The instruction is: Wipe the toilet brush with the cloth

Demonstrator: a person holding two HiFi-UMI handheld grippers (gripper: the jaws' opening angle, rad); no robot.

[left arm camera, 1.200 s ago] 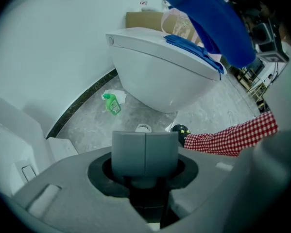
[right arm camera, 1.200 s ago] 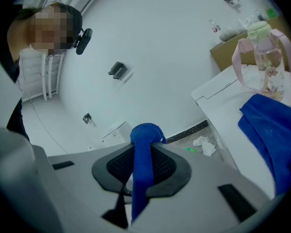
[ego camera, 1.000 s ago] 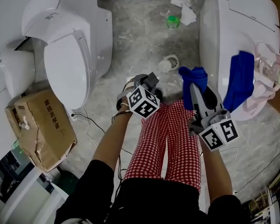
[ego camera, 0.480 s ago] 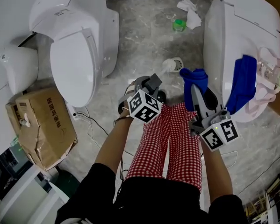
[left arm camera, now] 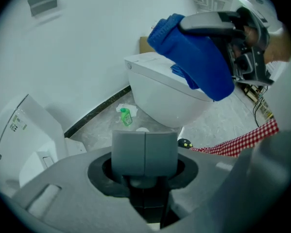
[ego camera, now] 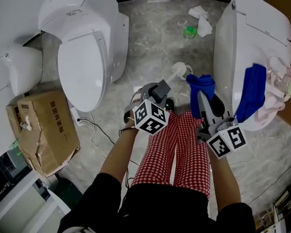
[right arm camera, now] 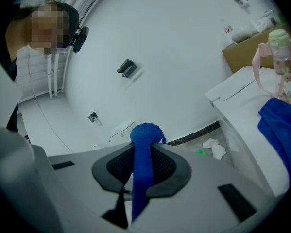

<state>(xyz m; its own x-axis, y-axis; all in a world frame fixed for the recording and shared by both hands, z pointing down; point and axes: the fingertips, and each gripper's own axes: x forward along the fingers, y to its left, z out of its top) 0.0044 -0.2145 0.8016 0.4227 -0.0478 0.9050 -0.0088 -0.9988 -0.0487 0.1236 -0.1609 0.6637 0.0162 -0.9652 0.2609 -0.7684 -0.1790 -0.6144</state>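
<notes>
The person wears long trousers (ego camera: 177, 149) with small red and white checks. They also wear a black top (ego camera: 135, 210) with short sleeves. The left gripper (ego camera: 161, 87) and the right gripper (ego camera: 202, 95) are smooth grey plastic. Each has a white box with black square marks: the left cube (ego camera: 150, 117) and the right cube (ego camera: 226, 141).

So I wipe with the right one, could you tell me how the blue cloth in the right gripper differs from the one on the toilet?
The held cloth is pinched in the right gripper, bunched at its tips; the draped cloth lies untouched. The held cloth hangs in the air; the draped cloth rests across the toilet top. Both are deep blue.
</notes>
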